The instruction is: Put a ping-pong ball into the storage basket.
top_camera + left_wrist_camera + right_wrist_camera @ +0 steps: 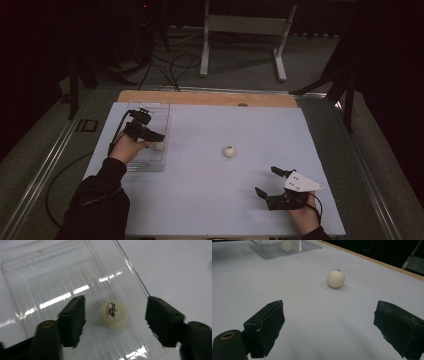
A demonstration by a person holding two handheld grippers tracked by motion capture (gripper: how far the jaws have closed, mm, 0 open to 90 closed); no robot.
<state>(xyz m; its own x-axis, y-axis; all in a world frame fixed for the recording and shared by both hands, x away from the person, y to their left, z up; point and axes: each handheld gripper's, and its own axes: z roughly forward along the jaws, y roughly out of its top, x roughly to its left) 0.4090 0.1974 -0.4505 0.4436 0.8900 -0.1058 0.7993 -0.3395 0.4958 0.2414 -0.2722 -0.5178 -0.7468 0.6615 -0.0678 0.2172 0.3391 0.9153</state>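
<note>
Two table-tennis balls in play. One ball (113, 314) sits in the clear plastic tray (50, 277) at the table's left side, near the tray's right wall. My left gripper (115, 315) hangs over it with jaws wide apart, ball between them but touching neither. Red and black print on that ball is readable as a logo only; text too small to make out.

Second ball (229, 151) lies loose on the pale blue table top (210, 200), about mid-table, well apart from the tray. My right gripper (266, 181) is near the table's front right, jaws fully spread, gripping nothing, pointed at that ball. In the right gripper view the ball (336, 278) has a small dark mark on top; can't tell what it is. Tray there is cut off by the top edge, its ball blurred.
</note>
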